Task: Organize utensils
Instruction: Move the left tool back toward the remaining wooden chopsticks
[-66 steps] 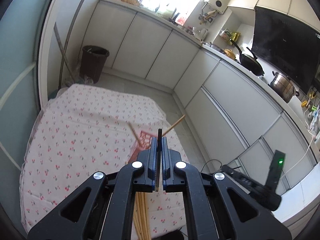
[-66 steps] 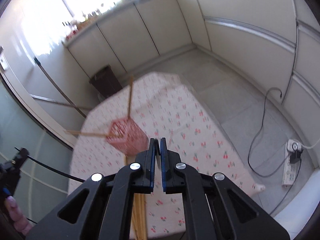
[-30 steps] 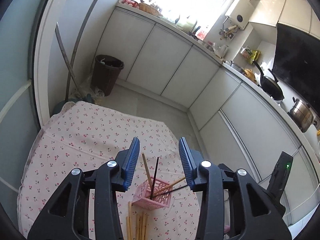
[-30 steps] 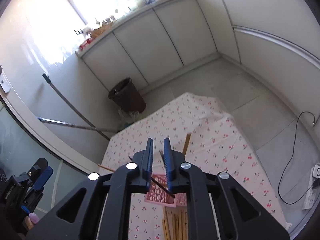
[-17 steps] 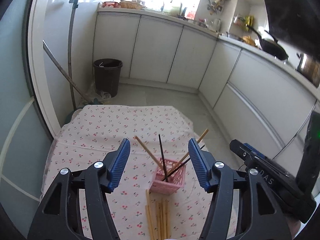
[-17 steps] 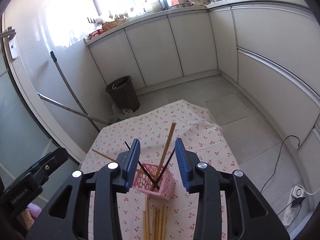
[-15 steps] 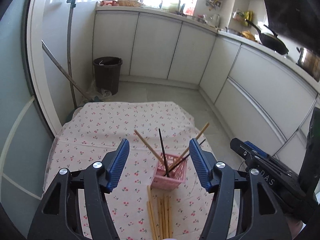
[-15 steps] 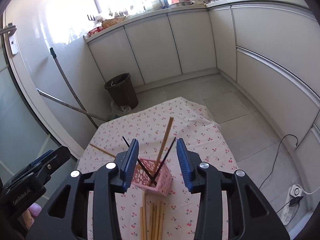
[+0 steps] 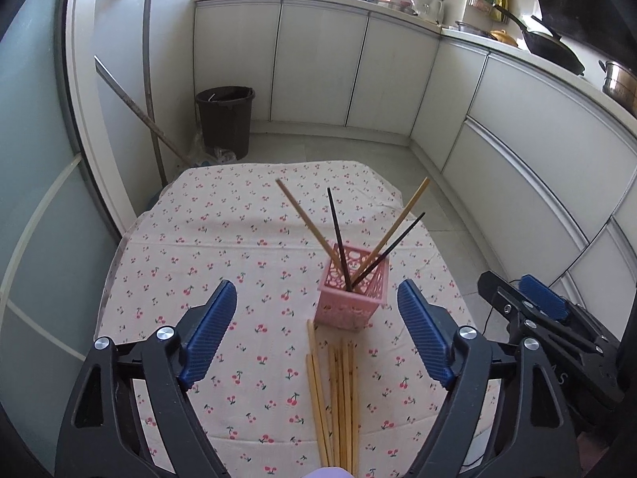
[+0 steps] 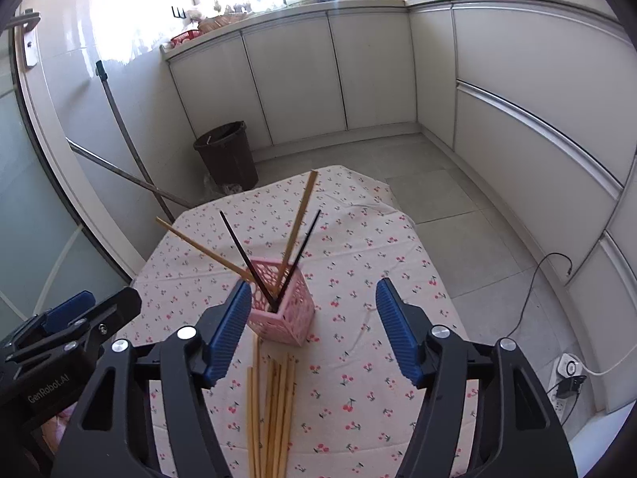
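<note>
A pink lattice holder stands upright on the cherry-print tablecloth. Two wooden and two dark chopsticks lean out of it. Several wooden chopsticks lie in a loose bundle on the cloth just in front of the holder. My left gripper hovers above that bundle, jaws opening, nothing between them. My right gripper hangs over the same spot, jaws opening and empty. Each gripper shows at the edge of the other's view, the right gripper and the left gripper.
A dark bin and leaning metal poles stand beyond the table's far edge. White cabinets run along the back and right. A power strip with cable lies on the floor at the right.
Both grippers went from shut to wide apart and pulled back from the holder, which now holds two dark chopsticks as well as the wooden ones. The table sits lower and farther in both views.
</note>
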Available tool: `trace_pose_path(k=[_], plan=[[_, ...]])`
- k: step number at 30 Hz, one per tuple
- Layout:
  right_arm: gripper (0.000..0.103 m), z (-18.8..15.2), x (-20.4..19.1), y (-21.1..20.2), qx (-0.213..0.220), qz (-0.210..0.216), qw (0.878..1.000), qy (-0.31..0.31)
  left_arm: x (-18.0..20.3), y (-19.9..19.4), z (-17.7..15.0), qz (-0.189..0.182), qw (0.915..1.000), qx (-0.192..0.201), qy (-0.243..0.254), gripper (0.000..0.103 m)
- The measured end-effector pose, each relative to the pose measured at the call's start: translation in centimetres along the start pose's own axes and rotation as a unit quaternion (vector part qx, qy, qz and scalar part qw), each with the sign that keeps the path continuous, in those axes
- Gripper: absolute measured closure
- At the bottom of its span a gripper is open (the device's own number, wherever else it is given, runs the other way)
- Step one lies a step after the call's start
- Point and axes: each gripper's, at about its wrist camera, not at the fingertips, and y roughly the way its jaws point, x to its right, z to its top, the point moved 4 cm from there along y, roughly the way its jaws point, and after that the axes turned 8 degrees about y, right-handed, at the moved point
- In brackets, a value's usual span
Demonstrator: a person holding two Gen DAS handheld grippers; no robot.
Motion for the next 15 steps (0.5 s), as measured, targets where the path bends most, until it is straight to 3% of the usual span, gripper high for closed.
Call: trace_pose_path(k=[8,10,12,15], plan=[[0.027,-2.1,2.7,0.3,-0.019,-0.028,0.999,0.014,-0.1,0.7,-1.9,0.002,0.9995,-0.030,-0.005,0.012],[0.017,-2.6,3.1,0.5,-0.029,-0.025,0.999,0.021,-0.3,0.9,-2.3,0.001,0.9992,-0.039,-0.009,0.007],[0.009,-3.3,3.8,0.7,-0.039,-0.027,0.998,0.030,-0.7,1.4,-3.0,-0.002,0.9984,-0.054,-0.018,0.007],[0.008,-4.4,4.8,1.7,-0.069,-0.044,0.996,0.031,-1.1,3.0,-4.4,-0.012,0.9945,-0.101,-0.027,0.007]])
